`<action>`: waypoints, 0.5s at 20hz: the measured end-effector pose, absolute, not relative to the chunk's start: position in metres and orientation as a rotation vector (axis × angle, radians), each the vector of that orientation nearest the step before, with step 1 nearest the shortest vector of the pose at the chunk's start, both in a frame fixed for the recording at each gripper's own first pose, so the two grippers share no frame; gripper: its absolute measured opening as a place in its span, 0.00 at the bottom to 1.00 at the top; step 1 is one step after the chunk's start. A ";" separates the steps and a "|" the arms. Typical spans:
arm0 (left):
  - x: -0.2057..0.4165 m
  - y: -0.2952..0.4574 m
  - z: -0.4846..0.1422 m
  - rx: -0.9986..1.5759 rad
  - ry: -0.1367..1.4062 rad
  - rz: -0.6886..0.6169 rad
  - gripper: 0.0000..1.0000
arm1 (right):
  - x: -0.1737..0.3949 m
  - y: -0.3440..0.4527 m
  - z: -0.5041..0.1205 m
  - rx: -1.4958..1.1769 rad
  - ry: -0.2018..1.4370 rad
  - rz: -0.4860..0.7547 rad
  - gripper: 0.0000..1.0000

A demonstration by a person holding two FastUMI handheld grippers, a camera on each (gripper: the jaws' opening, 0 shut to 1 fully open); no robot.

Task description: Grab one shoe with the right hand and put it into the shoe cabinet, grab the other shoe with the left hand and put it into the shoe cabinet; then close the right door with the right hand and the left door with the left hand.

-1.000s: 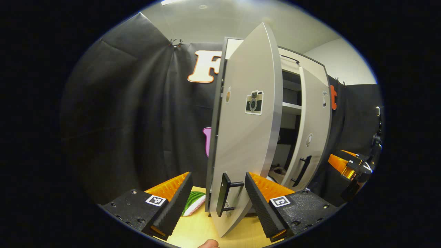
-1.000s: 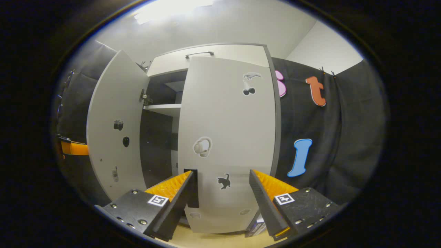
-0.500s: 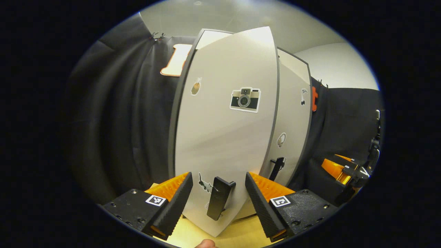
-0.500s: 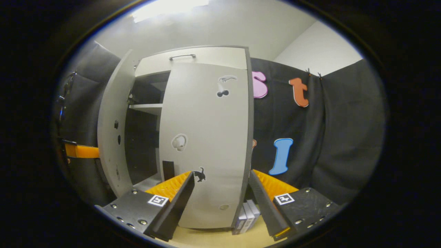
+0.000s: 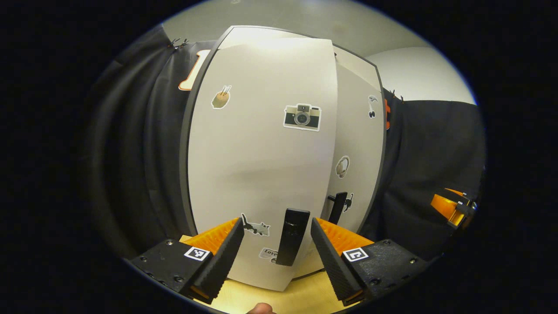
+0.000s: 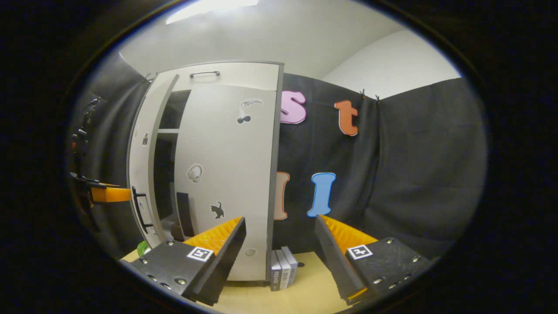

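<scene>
At the cabinet front: stood a grey shoe cabinet [image 5: 244,161] on a pale wooden tabletop [image 5: 301,296], both doors nearly home.
Left door: swung almost flush, camera sticker [image 5: 302,117] near its top; left door [image 5: 261,144] judged a last push short of shut, since the right gripper view showed a dark gap between the 2 doors.
Left door handle: black bar handle [image 5: 292,236] sat between the 2 fingers of the left gripper [image 5: 276,244], slightly right of their midline, touching neither finger as far as visible.
Left gripper state: jaws spread wide, gripping nothing; held square to the door, probably so the handle or panel could be nudged inward.
Right door: lay close to its frame, cherry sticker [image 6: 245,110] high and cat sticker [image 6: 216,210] low; right door [image 6: 226,174] judged done or nearly so.
Right gripper state: fingers parted, nothing between them; right gripper [image 6: 281,246] hung clear of the cabinet, aimed mostly at the black cloth wall.
Right door versus right gripper: door stood up and left of the fingers, its outer edge above the left finger.
Right door handle: dark bar [image 5: 338,207] seen just right of the left door's edge.
Shoes: presumably inside; could not be confirmed through the narrow gap.
Books: 3 upright spines [image 6: 282,272] stood just beside the cabinet's right foot, between the right gripper's fingers.
Risk: left door could rebound if pushed and released quickly.
</scene>
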State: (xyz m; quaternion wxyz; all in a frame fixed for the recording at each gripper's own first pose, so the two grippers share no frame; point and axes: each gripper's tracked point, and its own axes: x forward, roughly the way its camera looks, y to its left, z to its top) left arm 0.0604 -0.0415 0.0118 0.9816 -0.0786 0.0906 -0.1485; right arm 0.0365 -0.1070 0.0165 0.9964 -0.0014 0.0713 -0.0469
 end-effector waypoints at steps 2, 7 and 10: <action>0.063 -0.043 0.011 -0.162 0.179 -0.314 0.91 | 0.028 -0.113 0.019 -0.001 0.145 -0.120 0.96; 0.067 -0.053 0.018 -0.176 0.166 -0.365 0.95 | 0.008 -0.110 0.025 0.007 0.149 -0.158 0.96; 0.067 -0.061 0.031 -0.165 0.128 -0.395 0.95 | -0.001 -0.104 0.029 0.013 0.138 -0.165 0.98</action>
